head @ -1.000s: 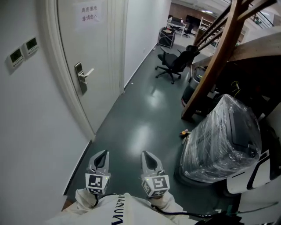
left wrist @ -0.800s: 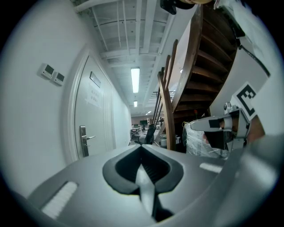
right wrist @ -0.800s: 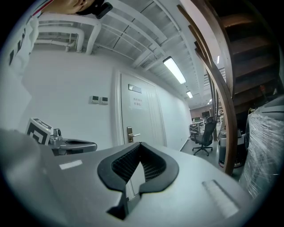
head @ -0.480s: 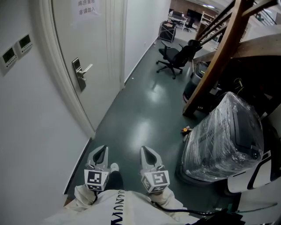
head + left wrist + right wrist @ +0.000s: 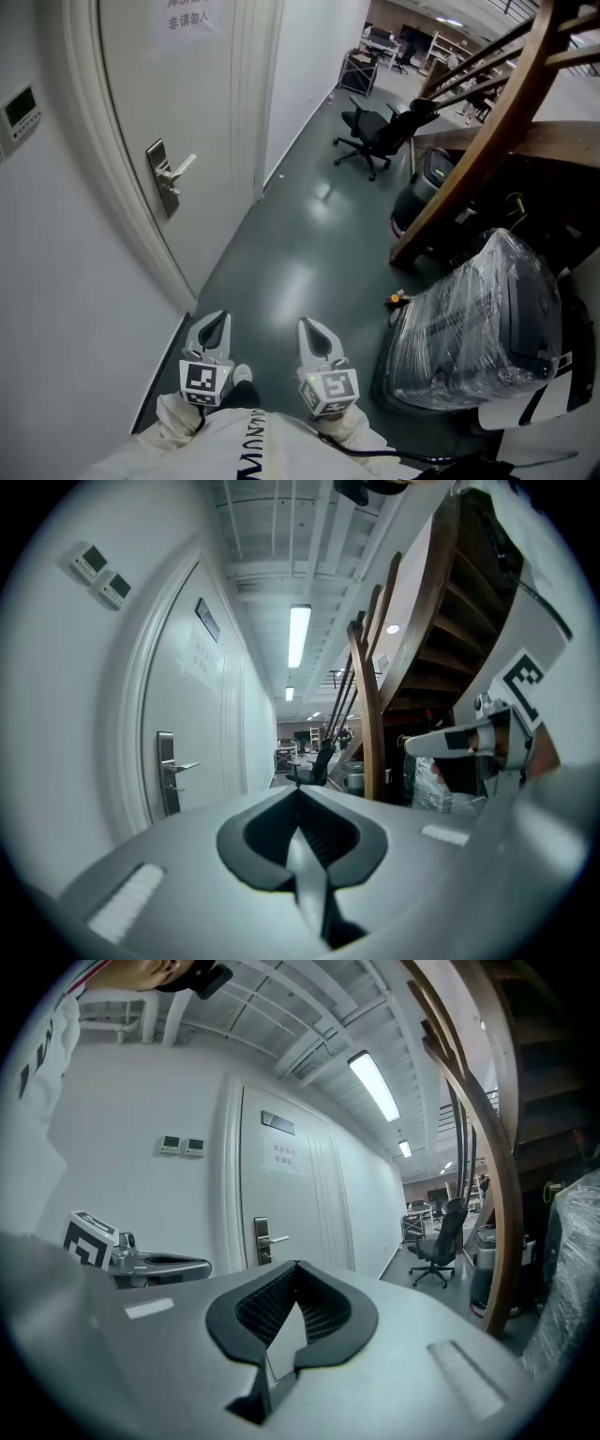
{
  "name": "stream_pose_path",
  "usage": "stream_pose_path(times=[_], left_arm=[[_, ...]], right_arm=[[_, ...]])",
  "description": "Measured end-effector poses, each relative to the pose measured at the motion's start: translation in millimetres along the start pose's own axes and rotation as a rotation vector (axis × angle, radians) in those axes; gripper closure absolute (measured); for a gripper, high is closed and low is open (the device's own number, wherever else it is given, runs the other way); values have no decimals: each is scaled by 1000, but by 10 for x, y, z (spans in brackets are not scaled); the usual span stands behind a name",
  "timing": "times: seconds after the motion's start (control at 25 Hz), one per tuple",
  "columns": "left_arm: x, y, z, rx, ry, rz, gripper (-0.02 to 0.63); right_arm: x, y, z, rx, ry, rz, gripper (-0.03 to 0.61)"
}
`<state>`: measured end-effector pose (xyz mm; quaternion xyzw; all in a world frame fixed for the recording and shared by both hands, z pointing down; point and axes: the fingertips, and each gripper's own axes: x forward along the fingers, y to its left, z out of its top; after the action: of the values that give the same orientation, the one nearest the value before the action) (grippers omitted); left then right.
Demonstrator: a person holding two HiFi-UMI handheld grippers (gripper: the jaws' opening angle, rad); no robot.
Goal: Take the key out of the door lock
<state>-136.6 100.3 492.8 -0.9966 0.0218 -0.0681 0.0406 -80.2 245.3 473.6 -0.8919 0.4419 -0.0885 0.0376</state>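
The lock (image 5: 159, 180) is a tall, narrow silver plate, upright on the white door (image 5: 202, 112) at my left. It sits close to the door's near edge, just beside the frame (image 5: 108, 178). Its lever handle (image 5: 181, 168) stands out level and points along the door toward the far end. Below the handle the plate is too small for me to make out the key.

Key not discernible at door lock (image 5: 159, 180), likely too small; door notice (image 5: 190, 16) cropped by top edge.
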Motion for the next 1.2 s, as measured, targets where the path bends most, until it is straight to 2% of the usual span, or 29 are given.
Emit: stream_pose_path(times=[0.36, 0.72, 0.96, 1.2], left_arm=[[776, 691, 47, 1, 10, -37, 614], [1233, 1096, 59, -16, 9, -57, 614], [1465, 1213, -45, -45, 27, -51, 614], [1760, 1428, -122, -50, 45, 6, 614]], right_arm=[[1070, -112, 99, 11, 23, -22, 578], [1641, -167, 198, -2, 39, -40, 577], [1908, -277, 181, -5, 67, -36, 578], [2351, -412, 144, -4, 79, 19, 578]])
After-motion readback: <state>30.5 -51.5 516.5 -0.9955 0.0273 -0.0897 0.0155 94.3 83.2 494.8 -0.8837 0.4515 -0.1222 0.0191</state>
